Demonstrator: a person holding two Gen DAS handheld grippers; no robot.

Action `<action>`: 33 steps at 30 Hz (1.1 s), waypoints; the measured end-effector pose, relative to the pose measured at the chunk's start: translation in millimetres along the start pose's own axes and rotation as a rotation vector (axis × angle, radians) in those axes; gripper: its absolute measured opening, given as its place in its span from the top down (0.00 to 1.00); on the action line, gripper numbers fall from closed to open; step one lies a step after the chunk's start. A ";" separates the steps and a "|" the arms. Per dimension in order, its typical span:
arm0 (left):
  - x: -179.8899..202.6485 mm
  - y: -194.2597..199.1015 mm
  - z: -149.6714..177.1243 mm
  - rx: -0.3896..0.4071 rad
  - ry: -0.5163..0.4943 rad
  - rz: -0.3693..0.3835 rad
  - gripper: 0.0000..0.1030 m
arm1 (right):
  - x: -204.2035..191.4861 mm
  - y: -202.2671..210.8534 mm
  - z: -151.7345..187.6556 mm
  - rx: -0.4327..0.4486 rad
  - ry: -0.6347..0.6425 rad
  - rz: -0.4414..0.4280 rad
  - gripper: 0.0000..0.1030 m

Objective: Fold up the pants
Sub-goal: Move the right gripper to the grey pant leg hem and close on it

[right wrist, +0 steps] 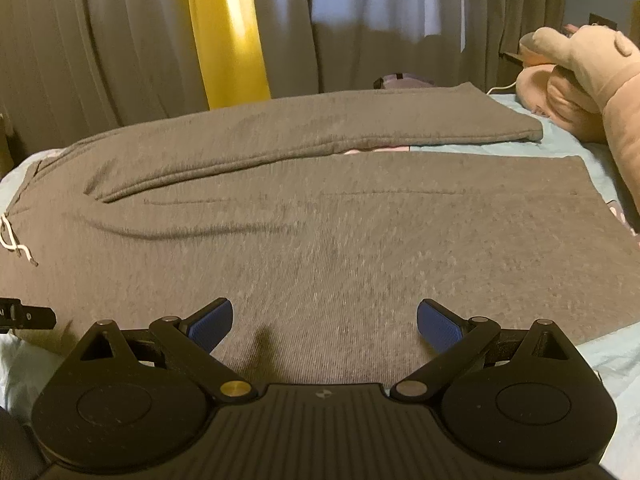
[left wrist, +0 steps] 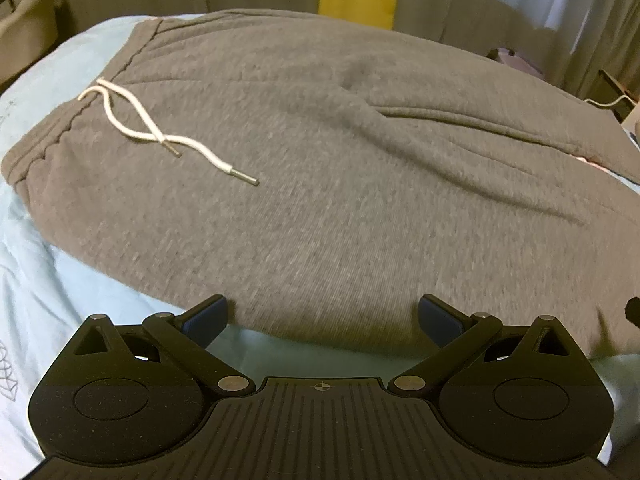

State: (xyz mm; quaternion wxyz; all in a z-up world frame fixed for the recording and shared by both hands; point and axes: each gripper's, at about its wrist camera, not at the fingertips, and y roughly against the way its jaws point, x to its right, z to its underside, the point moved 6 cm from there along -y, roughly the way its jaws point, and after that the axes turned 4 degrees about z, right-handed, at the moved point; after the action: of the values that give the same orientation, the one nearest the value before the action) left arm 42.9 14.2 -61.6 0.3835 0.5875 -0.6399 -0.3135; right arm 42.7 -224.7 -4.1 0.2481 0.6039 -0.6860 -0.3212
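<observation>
grey fleece drawstring pants [left wrist: 320, 184] spread flat on pale blue bedsheet [left wrist: 60, 280], legs apart. left gripper [left wrist: 322, 318] and right gripper [right wrist: 324, 320] both spread wide, empty, probably hovering over near edge. pinch both layers, lift evenly.

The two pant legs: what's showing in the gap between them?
In the right wrist view, a sliver of pink fabric and light blue sheet shows between the far leg and the near leg. What the pink thing is cannot be told.
</observation>
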 end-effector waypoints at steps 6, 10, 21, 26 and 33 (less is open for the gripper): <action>1.9 -3.8 0.5 -0.014 -0.012 0.007 0.00 | 1.1 -5.0 0.2 -0.020 -0.013 0.011 0.04; 2.1 -2.6 0.4 -0.009 -0.006 0.010 0.00 | 2.1 -6.8 -0.4 -0.035 -0.023 0.008 0.04; 8.7 -6.3 -20.4 0.044 -0.036 -0.048 0.00 | 25.7 -20.2 -17.9 -0.093 -0.171 -0.055 0.10; -1.8 -12.4 -51.9 0.122 0.075 -0.049 0.00 | 38.5 -39.9 -42.7 -0.101 -0.187 -0.069 0.33; -45.9 -37.5 -96.9 0.260 0.314 -0.125 0.00 | 58.8 -102.3 -139.5 -0.057 -0.271 -0.071 0.61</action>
State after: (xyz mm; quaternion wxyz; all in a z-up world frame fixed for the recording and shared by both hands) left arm 146.0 60.3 -49.7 0.3791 0.7122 -0.5698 -0.1561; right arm 204.0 -309.0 10.9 0.1584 0.5715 -0.6822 -0.4277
